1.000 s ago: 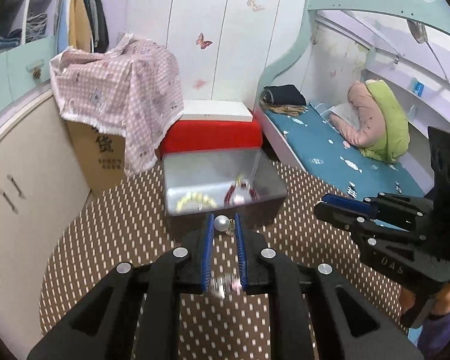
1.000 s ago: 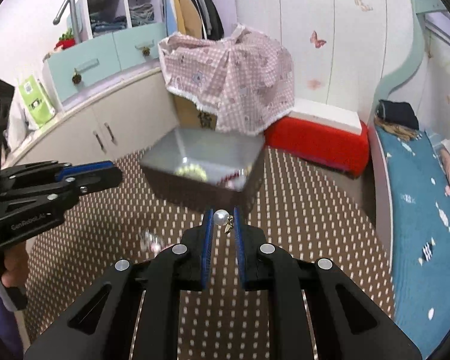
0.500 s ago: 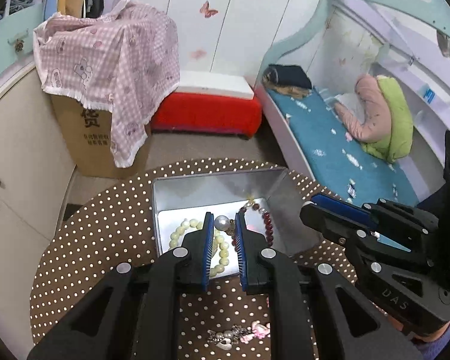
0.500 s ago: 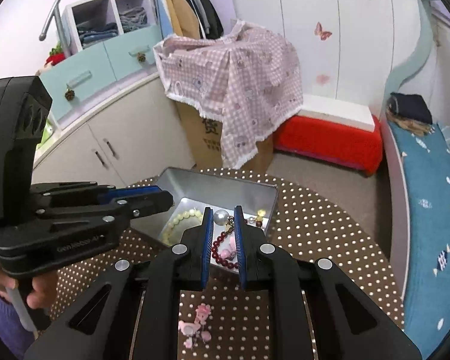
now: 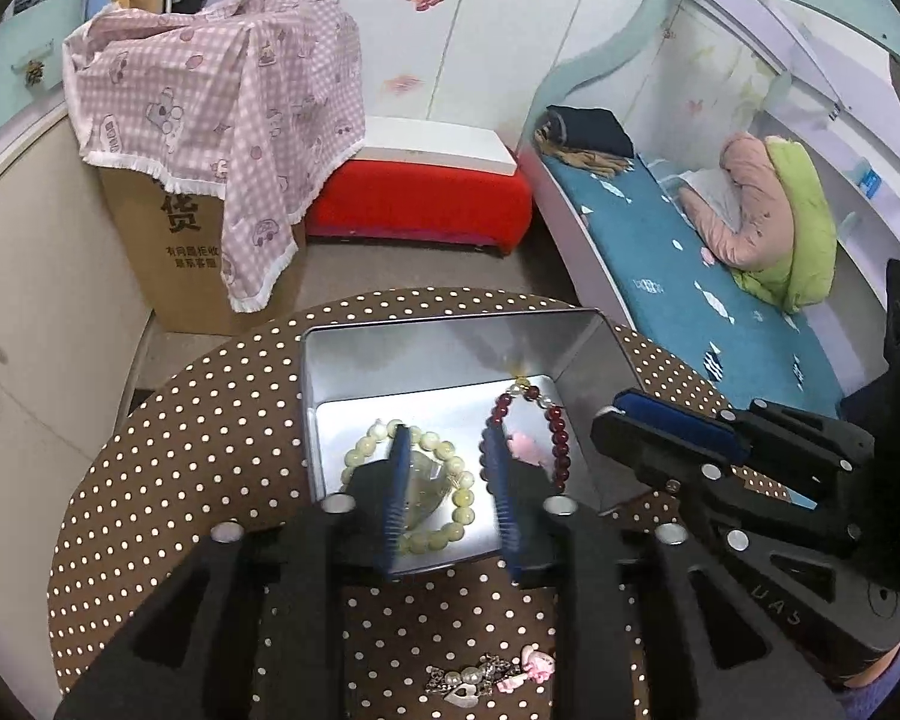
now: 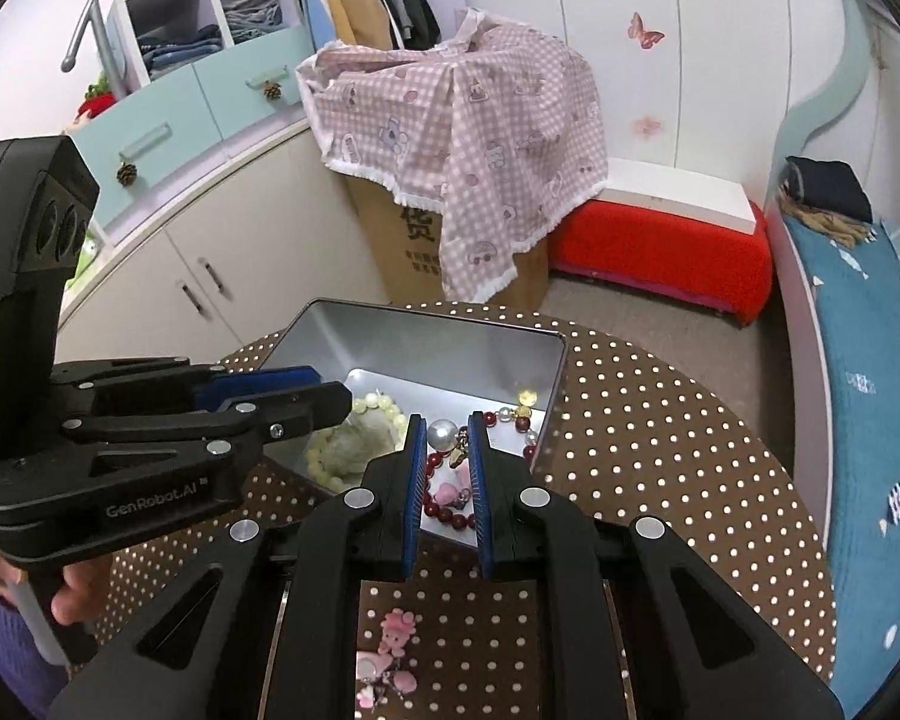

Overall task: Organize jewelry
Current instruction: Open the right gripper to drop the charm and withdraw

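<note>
An open silver tin (image 5: 450,324) (image 6: 438,318) stands on the dotted table. In it lie a pale green bead bracelet (image 5: 463,498) (image 6: 384,405), a dark red bead bracelet (image 5: 561,444) (image 6: 444,510) and a pink charm (image 5: 525,447). My left gripper (image 5: 444,444) (image 6: 282,402) hovers over the pale bracelet, its jaws opening with nothing between them. My right gripper (image 6: 444,429) (image 5: 672,426) is over the tin's near right part, shut on a pearl earring (image 6: 442,433). A silver and pink jewellery cluster (image 5: 480,675) (image 6: 390,648) lies on the table in front of the tin.
The round table (image 5: 198,420) has a brown polka-dot cloth. Behind it are a cardboard box under a pink checked cloth (image 5: 210,120), a red stool (image 5: 420,198) and cabinets at left. A blue bed (image 5: 690,288) runs along the right. A hand (image 6: 72,600) grips the left tool.
Both grippers came forward and down over the tin. The left jaws have opened and the pearl earring they held is gone from between them. The right still holds its pearl earring.
</note>
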The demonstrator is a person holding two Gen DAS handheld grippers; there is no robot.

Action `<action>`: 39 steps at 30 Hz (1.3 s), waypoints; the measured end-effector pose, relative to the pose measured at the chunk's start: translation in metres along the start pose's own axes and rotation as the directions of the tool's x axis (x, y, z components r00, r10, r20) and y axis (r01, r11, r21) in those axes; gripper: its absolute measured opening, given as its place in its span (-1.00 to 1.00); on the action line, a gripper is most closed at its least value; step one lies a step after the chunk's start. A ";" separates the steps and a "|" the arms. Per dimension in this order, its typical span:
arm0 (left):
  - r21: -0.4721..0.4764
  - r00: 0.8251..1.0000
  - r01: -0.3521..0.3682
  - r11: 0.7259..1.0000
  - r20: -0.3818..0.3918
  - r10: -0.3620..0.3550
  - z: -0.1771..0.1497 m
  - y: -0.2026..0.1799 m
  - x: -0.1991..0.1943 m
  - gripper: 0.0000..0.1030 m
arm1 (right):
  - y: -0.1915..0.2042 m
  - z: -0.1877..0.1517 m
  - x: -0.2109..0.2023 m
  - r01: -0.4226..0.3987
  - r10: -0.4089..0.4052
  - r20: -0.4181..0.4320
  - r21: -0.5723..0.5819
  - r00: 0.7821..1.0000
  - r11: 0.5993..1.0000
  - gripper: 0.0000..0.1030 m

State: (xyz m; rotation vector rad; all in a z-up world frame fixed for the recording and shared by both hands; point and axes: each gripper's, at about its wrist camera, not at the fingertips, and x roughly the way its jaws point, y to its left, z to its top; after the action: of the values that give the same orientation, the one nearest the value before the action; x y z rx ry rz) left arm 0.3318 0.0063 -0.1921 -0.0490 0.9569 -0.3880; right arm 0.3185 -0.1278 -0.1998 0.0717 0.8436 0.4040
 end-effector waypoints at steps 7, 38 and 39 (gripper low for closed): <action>0.000 1.000 -0.003 1.000 0.005 0.003 -0.001 -0.002 -0.003 -0.35 | -0.002 0.000 0.001 -0.004 0.004 0.002 0.010 1.000 1.000 -0.72; -0.073 0.978 -0.055 0.996 0.198 0.069 -0.052 -0.006 -0.094 0.40 | 0.010 -0.037 -0.090 0.029 -0.031 0.104 0.025 0.994 0.999 -0.09; -0.071 0.978 -0.059 0.996 0.196 0.072 -0.057 -0.006 -0.095 0.40 | 0.011 -0.041 -0.089 0.029 -0.031 0.099 0.023 0.995 0.999 -0.09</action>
State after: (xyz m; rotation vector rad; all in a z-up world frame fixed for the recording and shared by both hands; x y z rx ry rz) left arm 0.2355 0.0409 -0.1492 -0.1127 0.7712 -0.2855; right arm 0.2322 -0.1547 -0.1611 0.0985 0.7499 0.3598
